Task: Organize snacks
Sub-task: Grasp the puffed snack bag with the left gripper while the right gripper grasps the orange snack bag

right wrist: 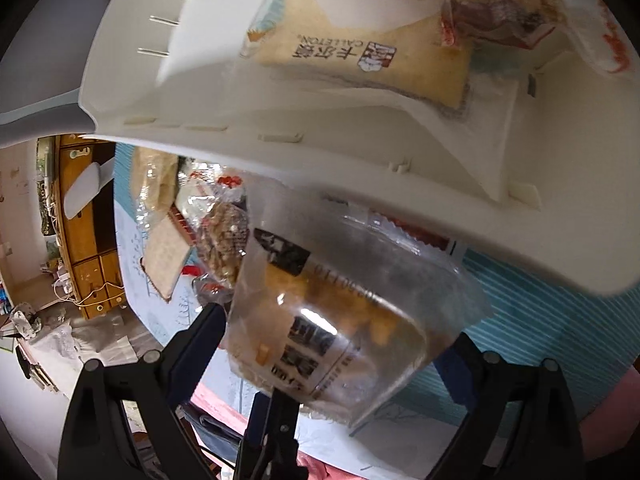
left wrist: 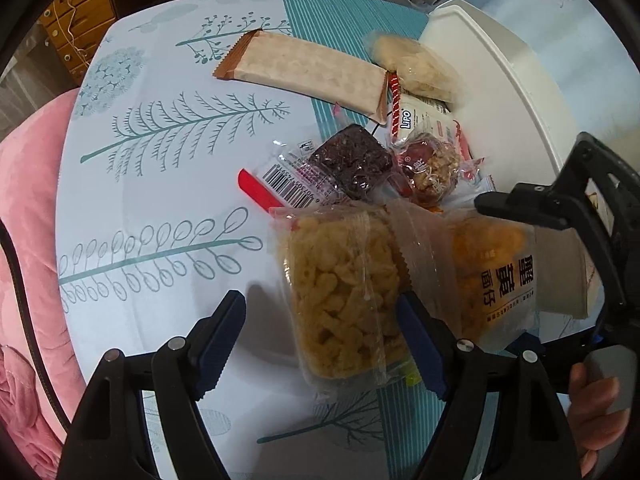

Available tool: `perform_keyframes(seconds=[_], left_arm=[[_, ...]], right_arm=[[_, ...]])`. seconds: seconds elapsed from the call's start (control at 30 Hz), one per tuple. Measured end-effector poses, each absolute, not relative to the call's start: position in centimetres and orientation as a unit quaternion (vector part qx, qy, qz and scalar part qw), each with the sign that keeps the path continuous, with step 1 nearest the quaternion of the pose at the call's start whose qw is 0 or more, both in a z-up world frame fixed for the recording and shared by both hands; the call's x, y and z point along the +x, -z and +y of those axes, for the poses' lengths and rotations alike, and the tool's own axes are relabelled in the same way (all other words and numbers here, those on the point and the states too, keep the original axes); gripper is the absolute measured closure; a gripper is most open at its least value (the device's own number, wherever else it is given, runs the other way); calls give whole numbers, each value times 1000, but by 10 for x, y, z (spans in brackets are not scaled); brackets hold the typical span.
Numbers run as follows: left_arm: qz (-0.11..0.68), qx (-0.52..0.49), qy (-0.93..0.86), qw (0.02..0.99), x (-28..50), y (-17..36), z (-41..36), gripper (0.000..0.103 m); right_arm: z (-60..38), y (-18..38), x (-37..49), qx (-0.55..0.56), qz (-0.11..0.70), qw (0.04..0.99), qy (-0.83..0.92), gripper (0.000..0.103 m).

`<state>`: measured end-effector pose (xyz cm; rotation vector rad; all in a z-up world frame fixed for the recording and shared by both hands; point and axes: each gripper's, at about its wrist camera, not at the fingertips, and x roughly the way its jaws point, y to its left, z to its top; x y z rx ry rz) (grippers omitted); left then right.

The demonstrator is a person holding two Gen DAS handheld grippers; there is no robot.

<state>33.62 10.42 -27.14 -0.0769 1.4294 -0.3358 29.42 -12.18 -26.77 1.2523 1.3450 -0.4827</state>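
Left wrist view: I see left gripper (left wrist: 320, 332) wide, straddling puffed snack pack (left wrist: 340, 296); pads clear
Right gripper (right wrist: 332, 356): I hold orange snack bag (right wrist: 336, 320) beside white tray (right wrist: 400, 160)

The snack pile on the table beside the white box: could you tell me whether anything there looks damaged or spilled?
Nothing looks spilled or torn. The loose packets lie jumbled and overlapping beside the white box, unsorted. One oddity: the orange snack bag sits between the right gripper fingers.
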Motion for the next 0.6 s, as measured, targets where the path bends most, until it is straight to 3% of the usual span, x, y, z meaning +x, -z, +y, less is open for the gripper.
perform_keyframes(seconds=[0.43, 0.53, 0.6], left_arm=[[680, -29, 148, 718, 347, 289, 77, 26], [682, -33, 139, 717, 348, 290, 71, 34], [683, -44, 138, 715, 344, 290, 70, 44]], right_arm=[[-133, 276, 297, 540, 570, 587, 196, 13], [-132, 275, 296, 538, 571, 589, 192, 14], [-133, 273, 295, 535, 573, 590, 191, 14]])
